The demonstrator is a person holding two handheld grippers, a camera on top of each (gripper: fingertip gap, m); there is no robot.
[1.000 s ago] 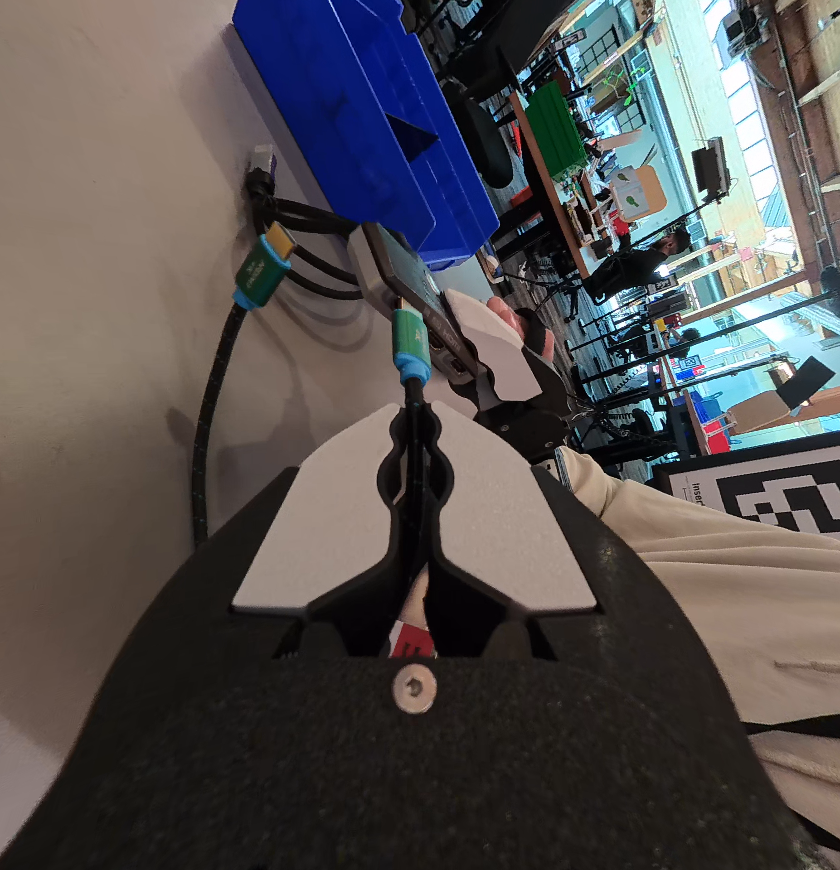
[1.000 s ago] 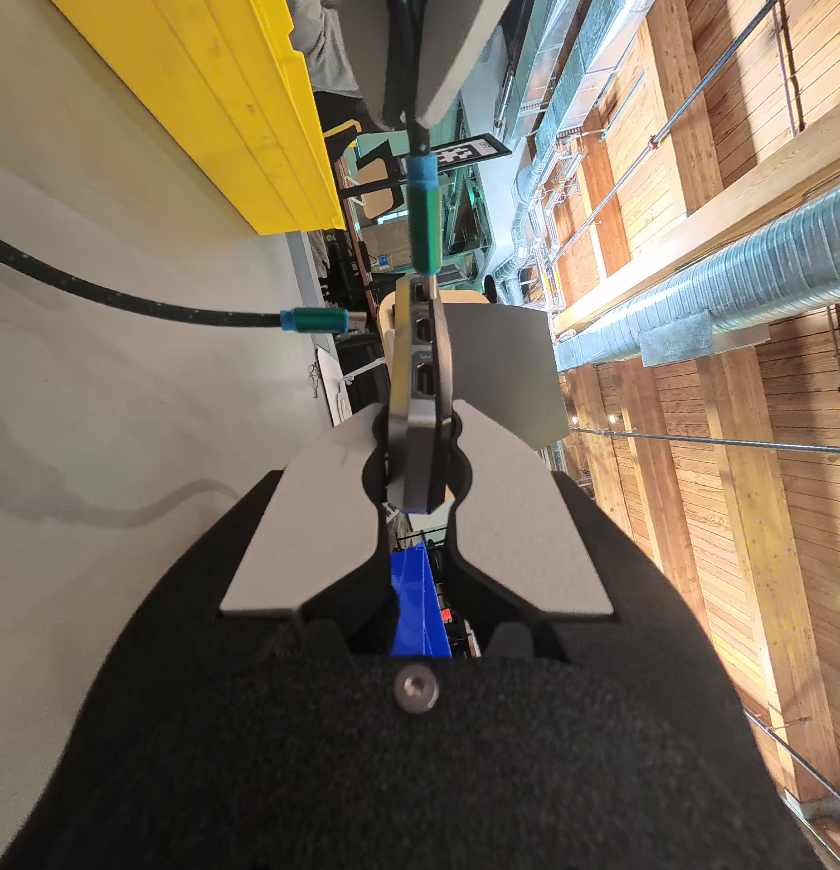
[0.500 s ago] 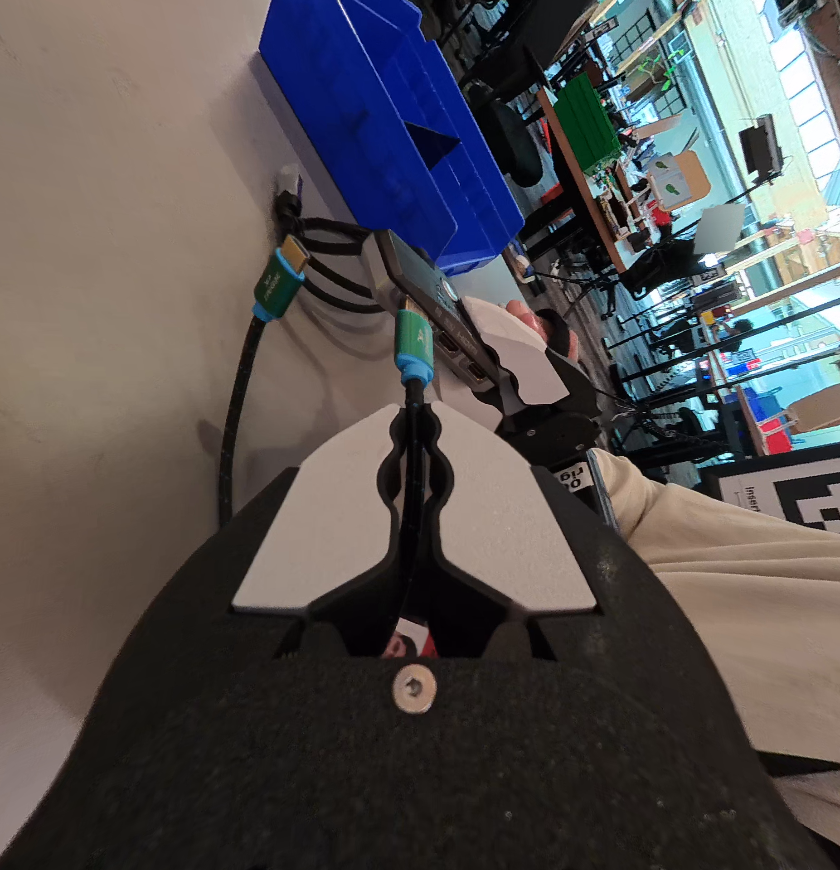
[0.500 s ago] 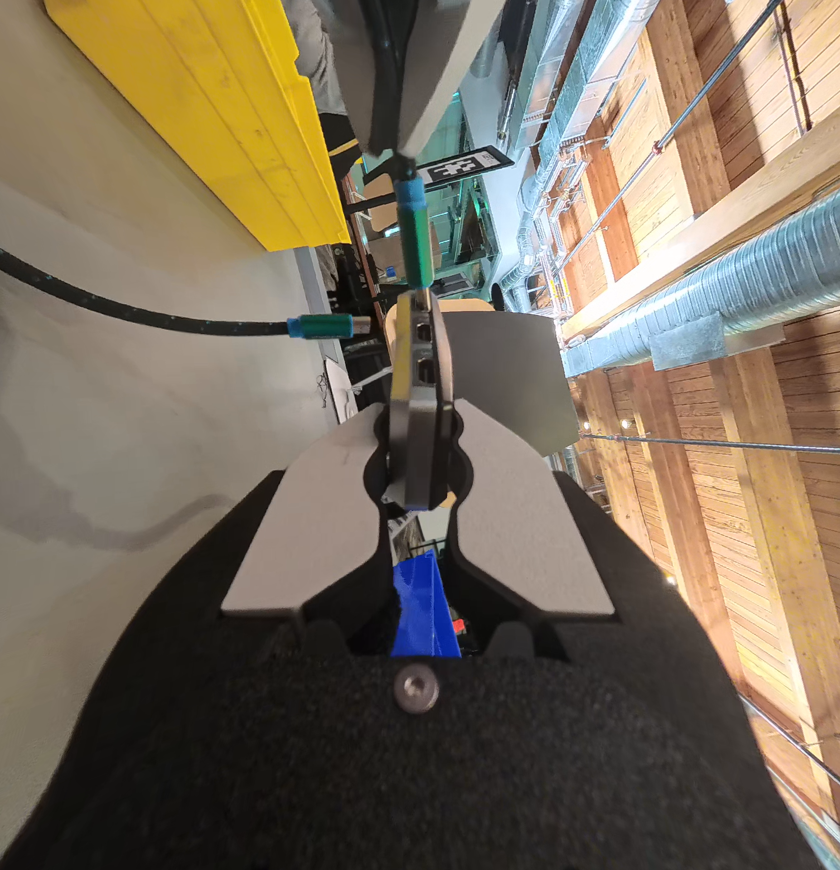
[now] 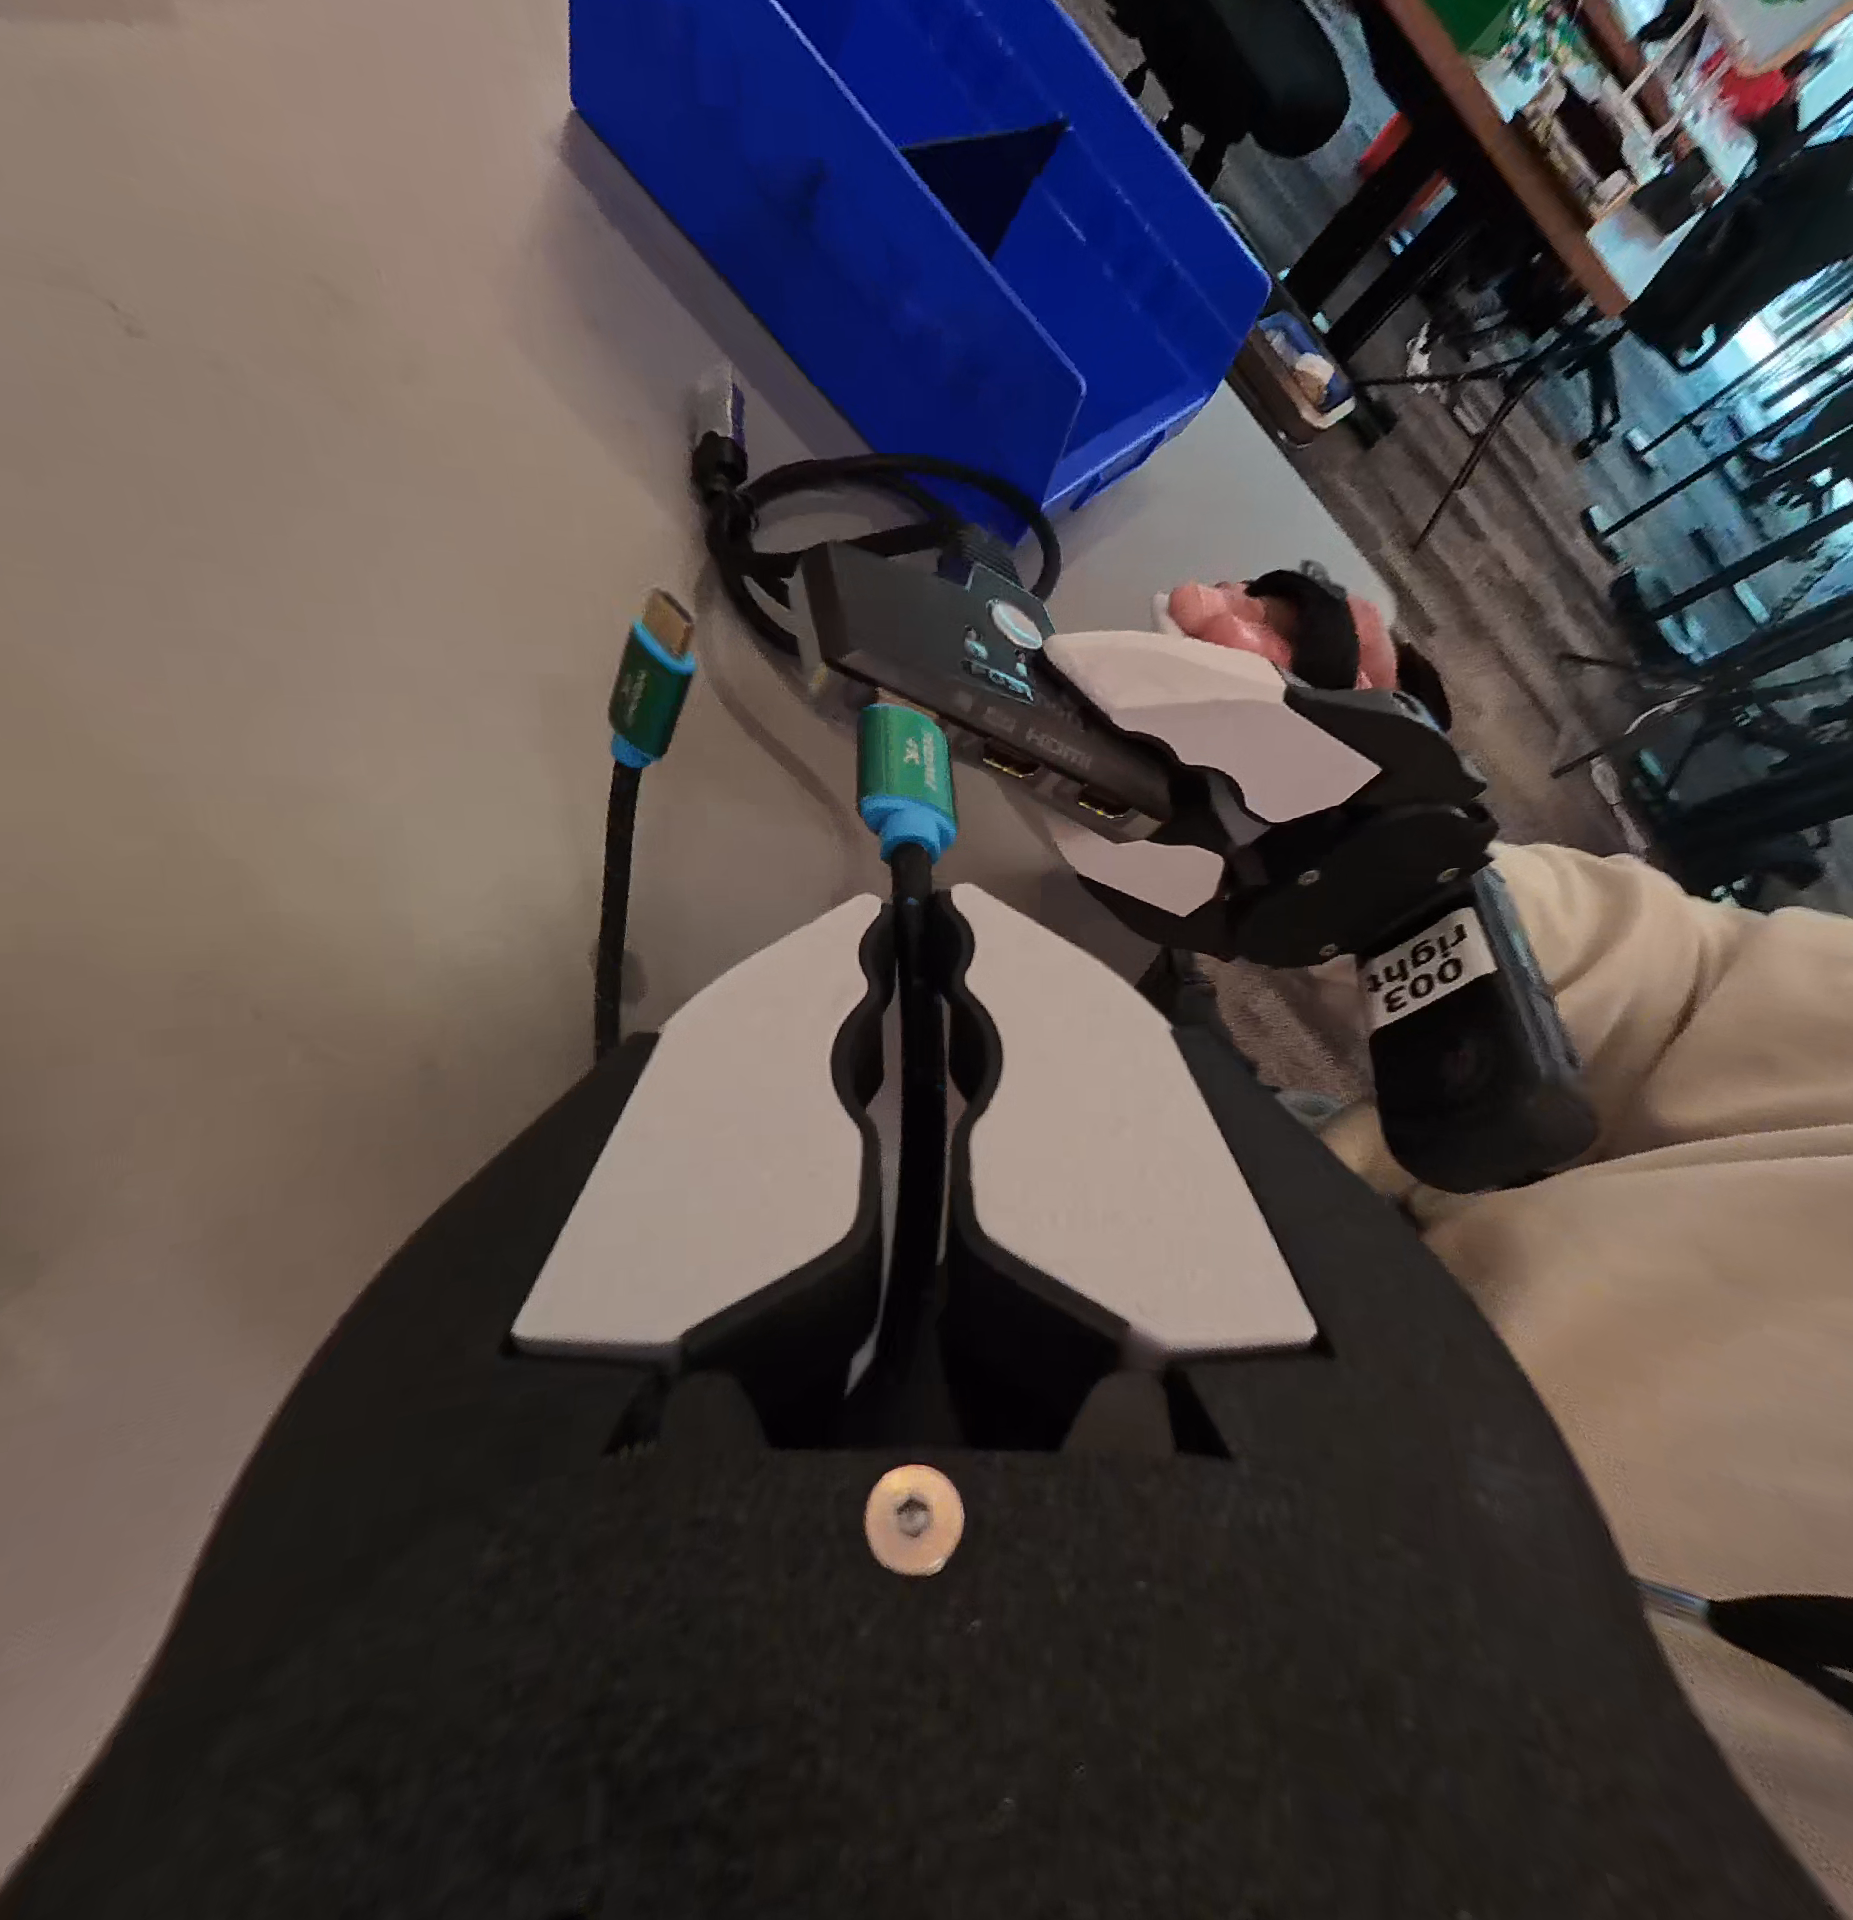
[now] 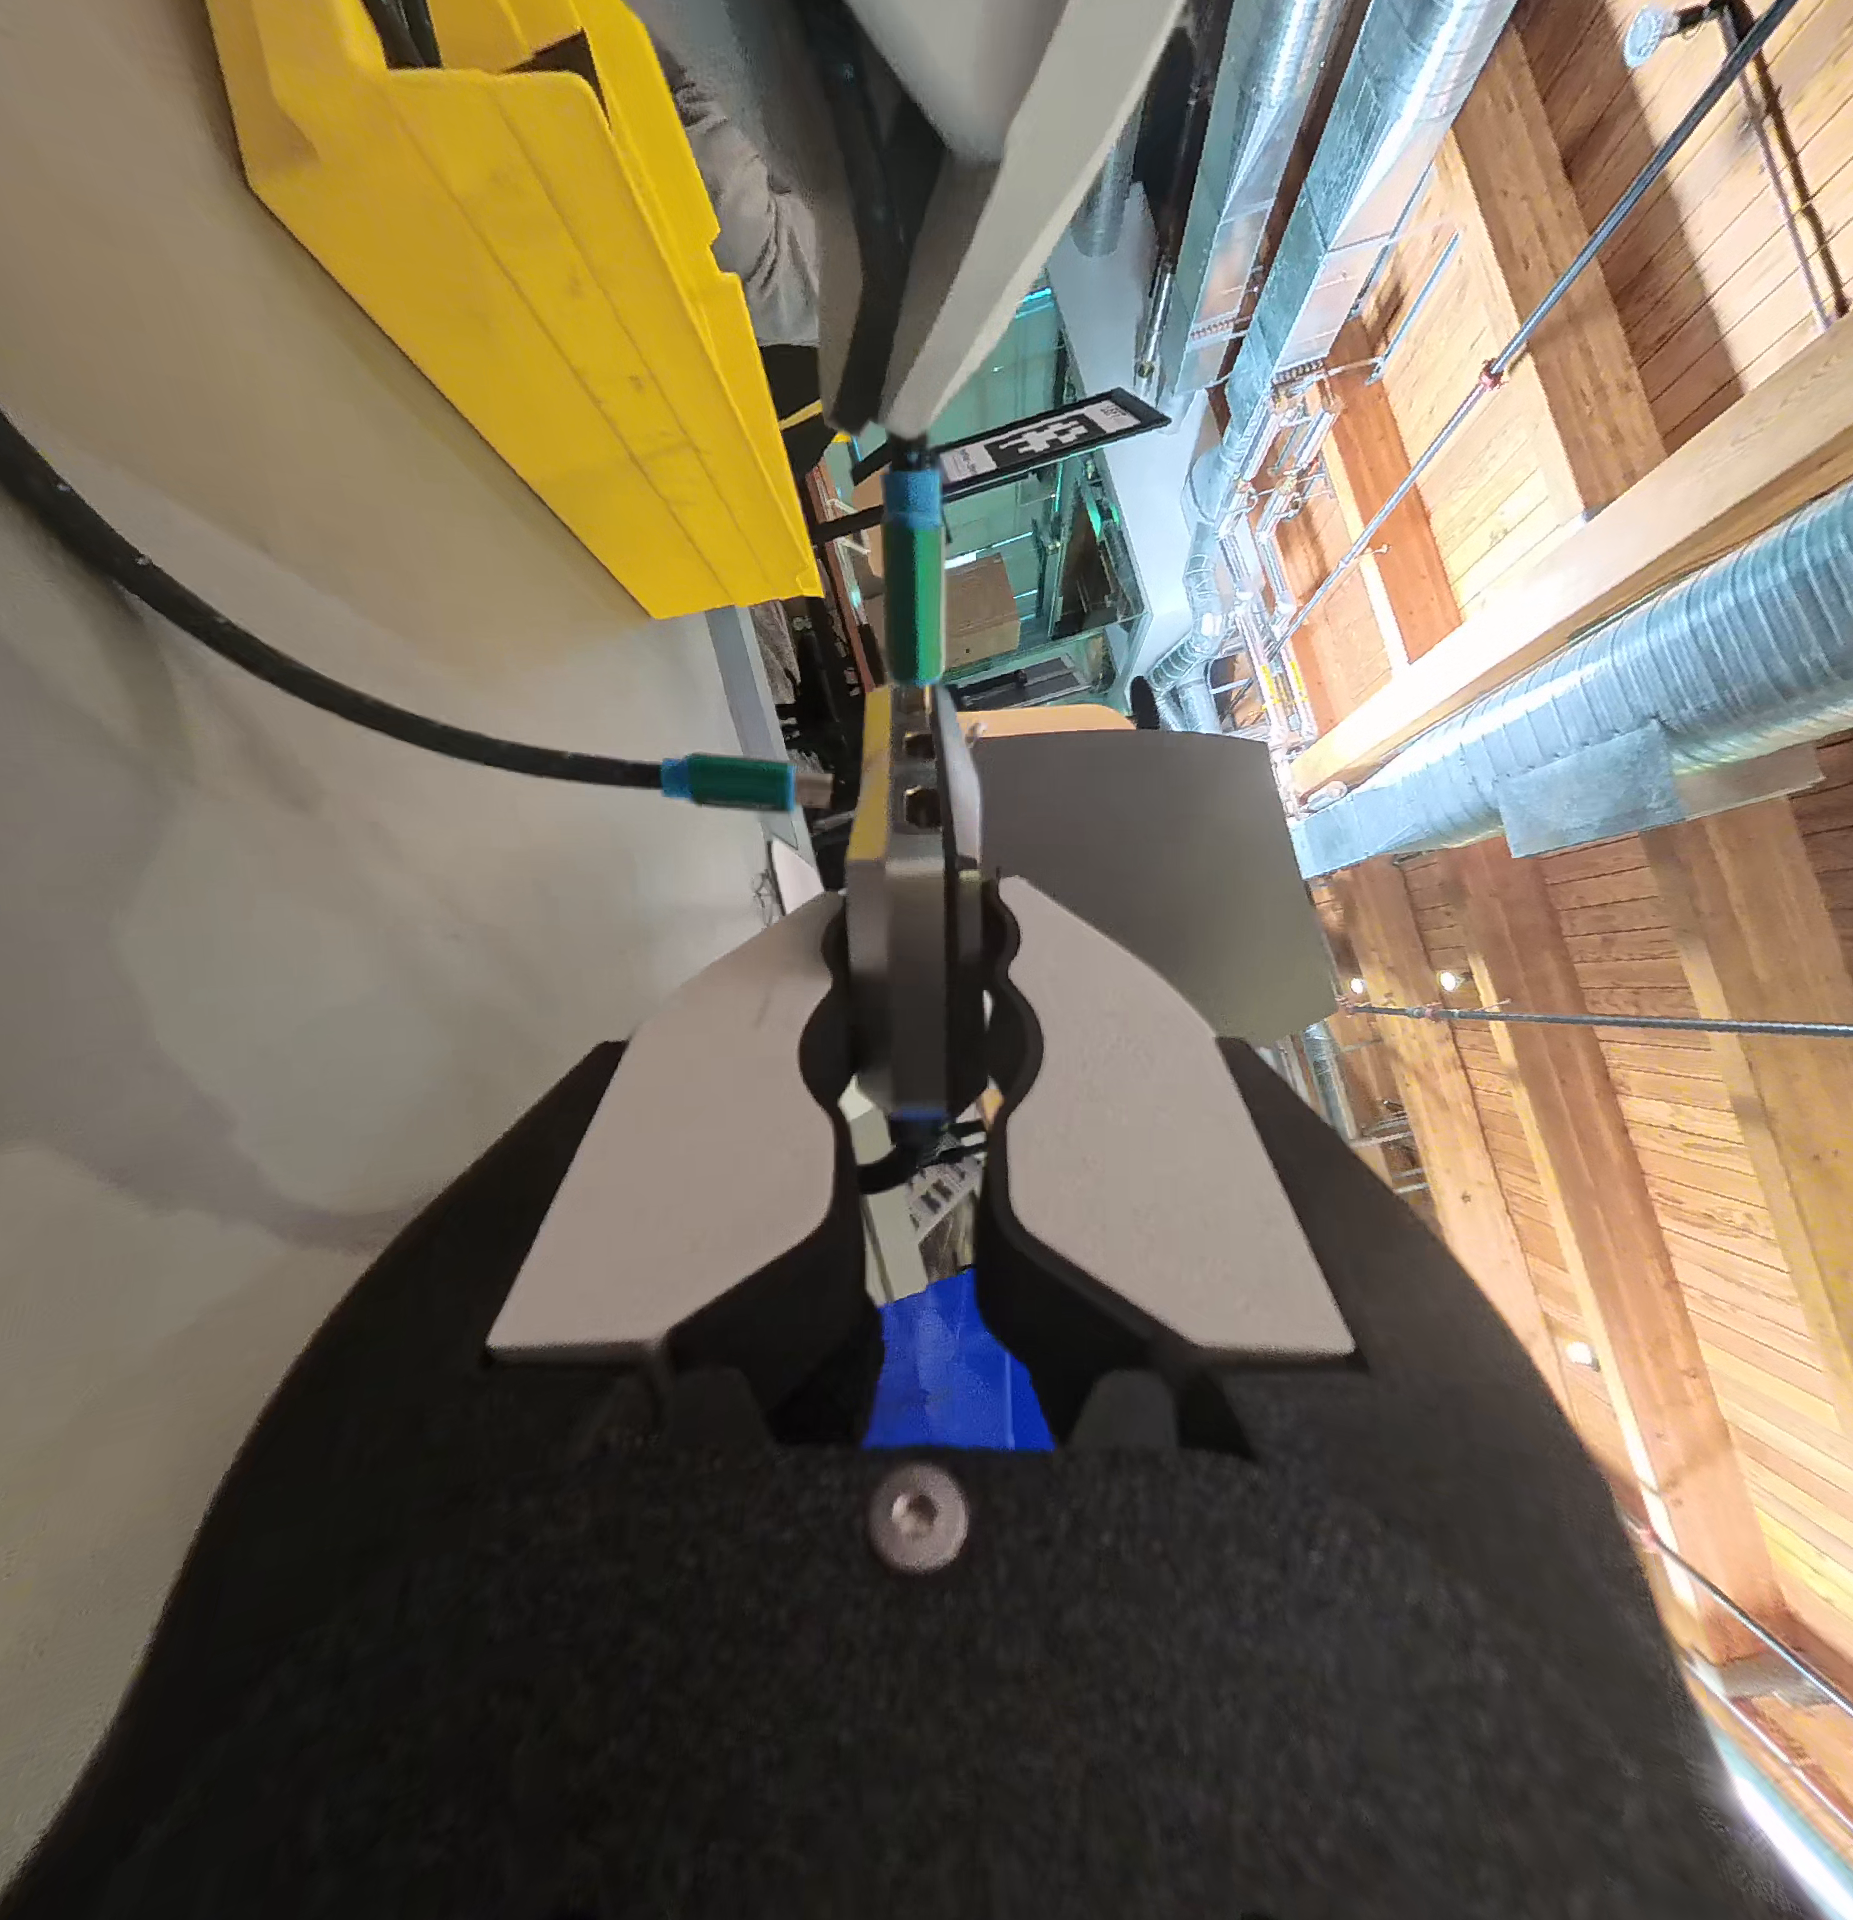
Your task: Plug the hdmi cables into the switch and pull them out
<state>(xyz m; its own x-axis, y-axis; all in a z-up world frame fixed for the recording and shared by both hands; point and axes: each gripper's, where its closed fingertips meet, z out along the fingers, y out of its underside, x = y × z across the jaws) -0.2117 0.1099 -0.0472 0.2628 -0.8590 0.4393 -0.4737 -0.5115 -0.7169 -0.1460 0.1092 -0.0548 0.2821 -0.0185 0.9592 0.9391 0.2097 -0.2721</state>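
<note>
Clearly, printed lettering marks the switch (image 5: 963, 665) and green plug (image 5: 904, 764).

We see writing in several places, which we do not repeat: a white sticker (image 5: 1418, 981) on the right tongs (image 5: 1130, 790), small print on the edge of the switch (image 5: 963, 665), a logo on each green plug (image 5: 904, 764), and a coded sign (image 6: 1047, 442) far behind.

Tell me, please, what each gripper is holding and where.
Left gripper pinches an HDMI cable just behind its green plug; right gripper clamps the switch by one end.
</note>
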